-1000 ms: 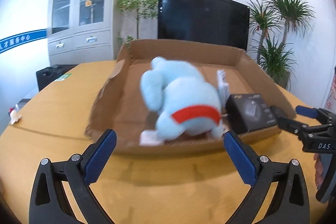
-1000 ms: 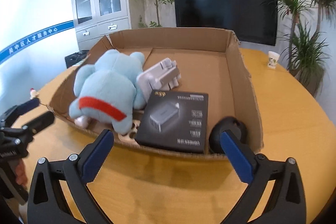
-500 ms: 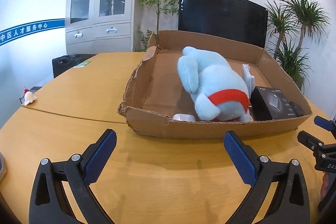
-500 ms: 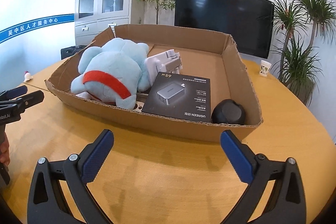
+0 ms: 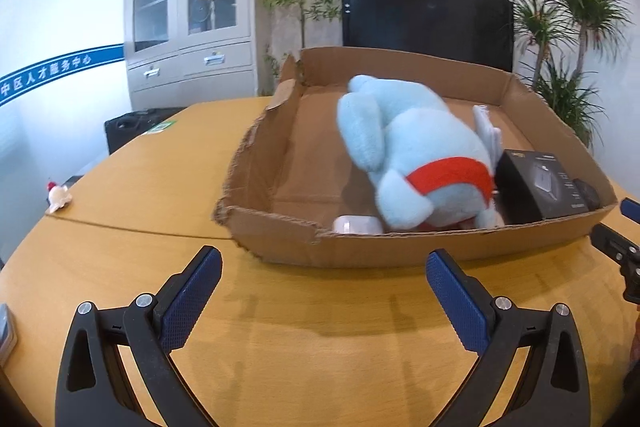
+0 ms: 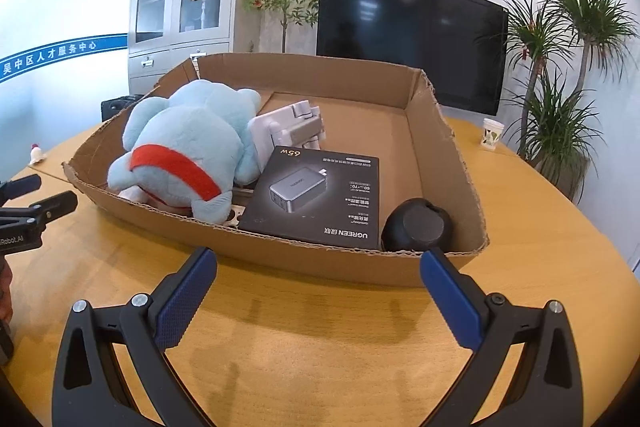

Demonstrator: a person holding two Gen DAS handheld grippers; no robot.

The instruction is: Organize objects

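Note:
A shallow cardboard box sits on the wooden table. Inside lie a light-blue plush toy with a red collar, a white folding stand, a black charger box, a round black object and a small white item under the plush. My left gripper is open in front of the box's near wall, holding nothing. My right gripper is open too, before the box's near right part. Each gripper shows at the edge of the other's view.
The wooden table extends left of the box, with a small white figurine near its left edge. A paper cup stands at the far right. A cabinet, a black screen and potted plants stand behind.
Both grippers have drawn back from the box and lowered, then edged closer again. The box and its contents have stayed in place. Both stay open.

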